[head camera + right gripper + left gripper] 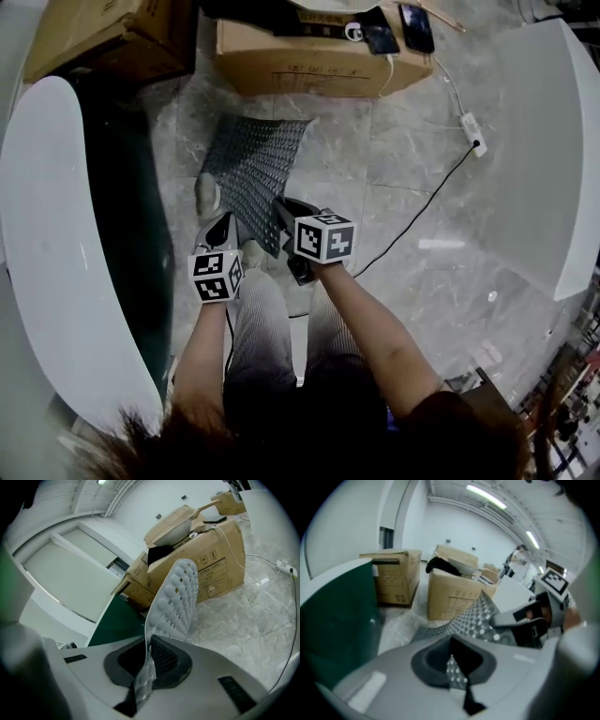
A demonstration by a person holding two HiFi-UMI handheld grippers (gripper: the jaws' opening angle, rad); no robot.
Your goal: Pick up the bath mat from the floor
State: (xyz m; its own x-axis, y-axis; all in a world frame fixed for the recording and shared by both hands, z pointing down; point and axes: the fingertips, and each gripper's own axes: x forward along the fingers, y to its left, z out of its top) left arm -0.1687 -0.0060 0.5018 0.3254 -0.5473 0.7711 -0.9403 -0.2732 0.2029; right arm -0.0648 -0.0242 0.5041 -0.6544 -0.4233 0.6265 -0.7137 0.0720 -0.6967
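Marble floor [394,141] by the box [309,64] is carrying the far end of the mat [253,169]; I'm holding its near edge up, left gripper [221,232] and right gripper [283,212] both clamping it. Shallow bites, so yanking fast is probably risking a slip.

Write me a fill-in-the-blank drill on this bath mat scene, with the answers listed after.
1. The left gripper and the right gripper are each ____ on the bath mat.
2. Two phones lie on top of a ____ box.
3. The black cable lies across the grey ____.

Missing words: shut; cardboard; floor.
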